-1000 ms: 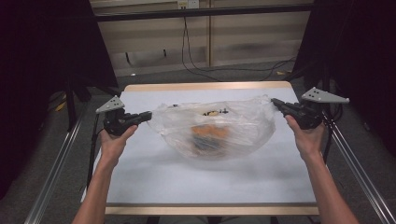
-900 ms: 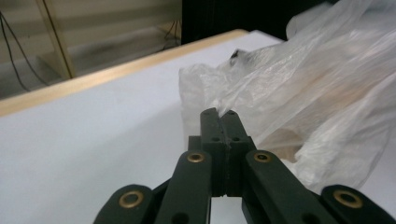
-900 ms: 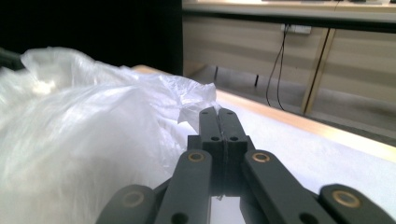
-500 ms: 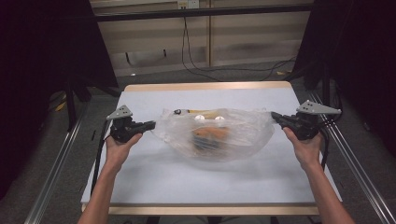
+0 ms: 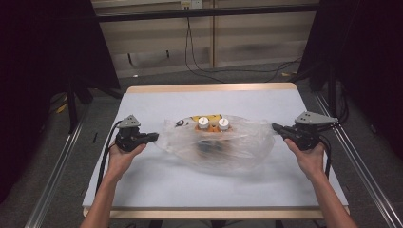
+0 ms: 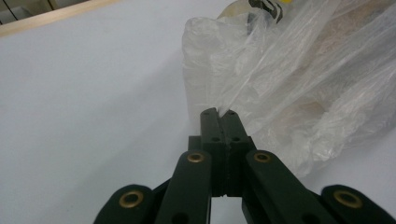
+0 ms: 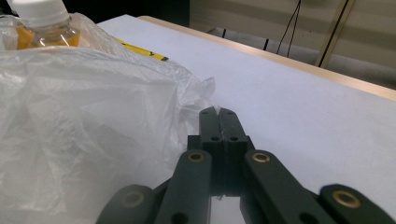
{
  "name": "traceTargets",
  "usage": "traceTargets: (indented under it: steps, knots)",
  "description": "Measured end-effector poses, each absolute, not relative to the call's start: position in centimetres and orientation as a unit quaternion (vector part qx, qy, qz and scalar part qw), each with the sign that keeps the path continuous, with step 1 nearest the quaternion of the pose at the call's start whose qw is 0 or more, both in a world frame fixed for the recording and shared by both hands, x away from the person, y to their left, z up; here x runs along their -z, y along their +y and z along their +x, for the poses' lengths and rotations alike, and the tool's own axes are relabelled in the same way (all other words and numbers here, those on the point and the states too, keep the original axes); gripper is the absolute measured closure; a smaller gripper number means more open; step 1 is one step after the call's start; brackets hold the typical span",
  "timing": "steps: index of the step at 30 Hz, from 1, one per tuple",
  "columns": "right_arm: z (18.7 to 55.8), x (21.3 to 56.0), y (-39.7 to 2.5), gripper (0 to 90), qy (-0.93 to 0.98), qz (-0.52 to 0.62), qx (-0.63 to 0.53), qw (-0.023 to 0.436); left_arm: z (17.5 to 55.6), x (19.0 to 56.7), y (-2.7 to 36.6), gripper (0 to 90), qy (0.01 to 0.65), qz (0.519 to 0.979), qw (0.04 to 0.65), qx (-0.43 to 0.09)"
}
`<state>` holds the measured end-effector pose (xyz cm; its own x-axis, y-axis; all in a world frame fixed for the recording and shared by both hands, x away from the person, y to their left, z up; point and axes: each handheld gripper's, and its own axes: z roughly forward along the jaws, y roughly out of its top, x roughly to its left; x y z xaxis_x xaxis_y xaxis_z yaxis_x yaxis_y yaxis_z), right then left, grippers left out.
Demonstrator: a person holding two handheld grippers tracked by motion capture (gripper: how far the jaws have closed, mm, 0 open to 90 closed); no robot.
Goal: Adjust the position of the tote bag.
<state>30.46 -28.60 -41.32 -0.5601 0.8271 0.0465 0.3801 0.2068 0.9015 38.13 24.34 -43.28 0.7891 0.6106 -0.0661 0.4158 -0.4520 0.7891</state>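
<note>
A clear plastic bag (image 5: 237, 142) lies stretched across the middle of the white table (image 5: 157, 180). Two bottles (image 5: 212, 124) with white caps and orange contents stand at its open far rim, beside a yellow item (image 5: 195, 118). My left gripper (image 5: 154, 137) is shut on the bag's left edge, where thin film (image 6: 219, 88) runs into the closed jaws (image 6: 218, 113). My right gripper (image 5: 275, 127) is shut on the bag's right edge (image 7: 196, 95), its jaws pressed together (image 7: 217, 112). One bottle's cap (image 7: 39, 10) rises above the bag (image 7: 84, 121) in the right gripper view.
The table's wooden far edge (image 5: 209, 88) borders a floor with trailing cables (image 5: 195, 52). Metal rails (image 5: 361, 166) run along both sides of the table. Bare tabletop spreads in front of the bag and behind it.
Both grippers have come down and toward the person, lowering the bag onto the table. The bag has flattened and the two bottle caps now stand out at its far rim.
</note>
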Motion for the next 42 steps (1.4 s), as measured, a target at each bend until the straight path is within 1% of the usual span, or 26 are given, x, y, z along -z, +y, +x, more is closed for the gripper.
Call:
traceTargets:
  steps: [3,8,11,14,16,21,24,28,31,33,35,36,37,38,40,41,42]
  knots:
    - [30.7,41.9,-28.7,90.0,0.744,0.411,-0.474,0.228,38.1,44.0,23.9,90.0,0.301,0.853,0.412,-0.108]
    - [31.2,43.2,-29.1,90.0,0.754,0.419,-0.457,0.217,38.5,45.2,24.0,90.0,0.311,0.85,0.415,-0.09]
    - [31.7,44.2,-29.3,90.0,0.762,0.424,-0.442,0.208,38.6,45.5,23.9,90.0,0.308,0.857,0.403,-0.089]
    - [31.9,44.7,-29.2,90.0,0.77,0.424,-0.427,0.213,38.7,46.0,23.6,90.0,0.305,0.864,0.39,-0.094]
    - [32.4,46.1,-29.0,90.0,0.787,0.426,-0.398,0.203,38.9,46.4,23.5,90.0,0.306,0.866,0.385,-0.089]
    - [32.7,46.6,-29.0,90.0,0.794,0.425,-0.385,0.201,39.1,47.1,23.4,90.0,0.309,0.871,0.371,-0.09]
    - [33.0,47.2,-28.9,90.0,0.801,0.424,-0.375,0.196,39.4,47.7,23.2,90.0,0.313,0.877,0.352,-0.095]
    - [33.0,48.2,-28.2,90.0,0.826,0.414,-0.328,0.195,39.5,47.9,23.3,90.0,0.314,0.874,0.358,-0.096]
    - [33.1,48.4,-28.7,90.0,0.816,0.428,-0.344,0.179,39.5,47.9,23.3,90.0,0.312,0.875,0.356,-0.1]
    - [33.2,48.5,-28.7,90.0,0.817,0.423,-0.347,0.182,39.5,47.9,23.4,89.6,0.318,0.872,0.361,-0.093]
    - [33.0,48.4,-28.7,89.4,0.812,0.432,-0.353,0.173,39.4,47.9,23.6,86.6,0.322,0.866,0.371,-0.09]
    - [33.0,48.4,-28.8,87.6,0.81,0.43,-0.36,0.169,39.2,47.8,23.7,83.0,0.32,0.865,0.375,-0.091]
    - [32.9,48.0,-29.1,81.7,0.803,0.431,-0.375,0.17,39.0,47.5,23.8,76.3,0.322,0.862,0.382,-0.091]
    - [32.8,47.7,-29.2,78.2,0.796,0.432,-0.39,0.166,38.9,47.3,23.8,73.0,0.322,0.858,0.389,-0.093]
    - [32.6,47.0,-29.6,74.5,0.785,0.433,-0.41,0.169,38.6,46.7,24.0,68.4,0.321,0.848,0.411,-0.098]
    - [32.6,47.0,-29.6,74.5,0.785,0.433,-0.41,0.169,38.5,46.3,24.0,68.4,0.321,0.844,0.419,-0.098]
    - [32.5,46.7,-29.8,70.4,0.781,0.434,-0.415,0.173,38.4,45.9,24.0,65.1,0.321,0.839,0.429,-0.099]
